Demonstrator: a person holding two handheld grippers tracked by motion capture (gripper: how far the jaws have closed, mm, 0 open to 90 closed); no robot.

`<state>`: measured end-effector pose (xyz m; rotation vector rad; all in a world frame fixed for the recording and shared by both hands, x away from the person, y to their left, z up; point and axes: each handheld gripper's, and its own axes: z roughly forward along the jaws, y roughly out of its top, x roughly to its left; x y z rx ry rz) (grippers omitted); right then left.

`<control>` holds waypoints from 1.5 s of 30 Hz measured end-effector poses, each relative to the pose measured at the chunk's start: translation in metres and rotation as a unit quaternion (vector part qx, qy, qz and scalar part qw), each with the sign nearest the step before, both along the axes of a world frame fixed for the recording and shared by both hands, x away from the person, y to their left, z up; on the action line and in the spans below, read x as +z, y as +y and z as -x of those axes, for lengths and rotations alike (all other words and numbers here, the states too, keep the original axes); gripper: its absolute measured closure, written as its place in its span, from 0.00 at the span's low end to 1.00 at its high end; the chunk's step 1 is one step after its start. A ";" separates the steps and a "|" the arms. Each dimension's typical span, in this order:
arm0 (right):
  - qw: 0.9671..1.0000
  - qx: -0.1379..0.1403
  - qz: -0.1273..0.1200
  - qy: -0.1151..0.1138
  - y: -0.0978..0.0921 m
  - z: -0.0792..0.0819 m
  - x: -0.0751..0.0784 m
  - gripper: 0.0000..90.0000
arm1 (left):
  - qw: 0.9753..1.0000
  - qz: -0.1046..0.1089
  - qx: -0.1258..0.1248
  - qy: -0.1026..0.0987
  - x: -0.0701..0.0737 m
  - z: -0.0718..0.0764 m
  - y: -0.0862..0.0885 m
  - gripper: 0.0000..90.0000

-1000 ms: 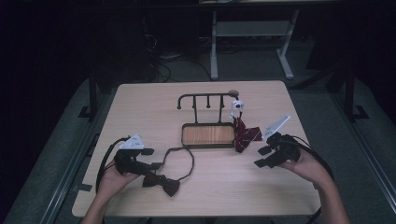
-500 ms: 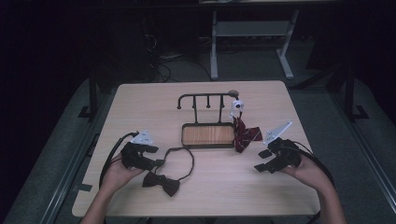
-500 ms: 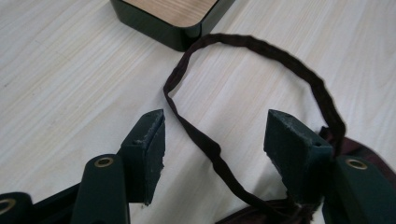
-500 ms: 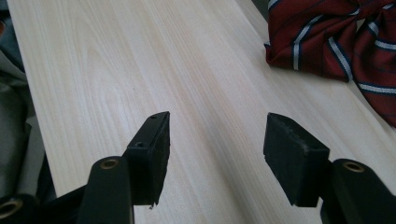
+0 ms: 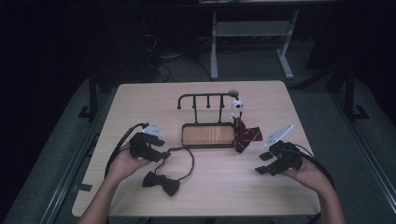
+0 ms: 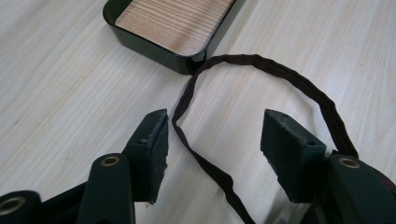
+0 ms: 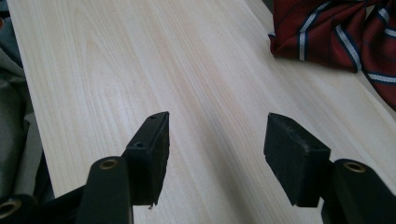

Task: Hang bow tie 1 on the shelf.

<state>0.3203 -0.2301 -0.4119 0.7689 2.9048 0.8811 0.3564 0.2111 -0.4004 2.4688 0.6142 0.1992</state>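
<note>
Since before, the left gripper (image 5: 161, 150) has reached the bow tie's strap (image 6: 205, 163), jaws spread.

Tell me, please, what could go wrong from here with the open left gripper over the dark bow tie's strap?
1. The left gripper stands open around the thin strap; closing off-centre might miss it.
2. The strap loop touches the tray, so lifting could snag or nudge it.
3. The bow tie lies near the table's front edge and might be dragged off.

My left gripper (image 5: 161, 150) sits beside the dark bow tie's strap (image 5: 186, 161), near left of the tray (image 5: 208, 135). My right gripper (image 5: 262, 163) hovers near right, apart from the striped tie (image 5: 245, 135).
</note>
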 end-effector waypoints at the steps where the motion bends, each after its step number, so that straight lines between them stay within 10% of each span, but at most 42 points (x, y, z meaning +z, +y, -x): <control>1: 1.000 0.001 0.001 0.000 0.000 0.000 0.000 0.45 | 1.000 -0.002 -0.001 0.000 0.000 -0.002 -0.001 0.49; 45: 1.000 -0.004 -0.020 0.005 -0.005 0.003 0.001 0.45 | 0.994 -0.088 -0.004 0.058 -0.041 -0.045 -0.023 0.93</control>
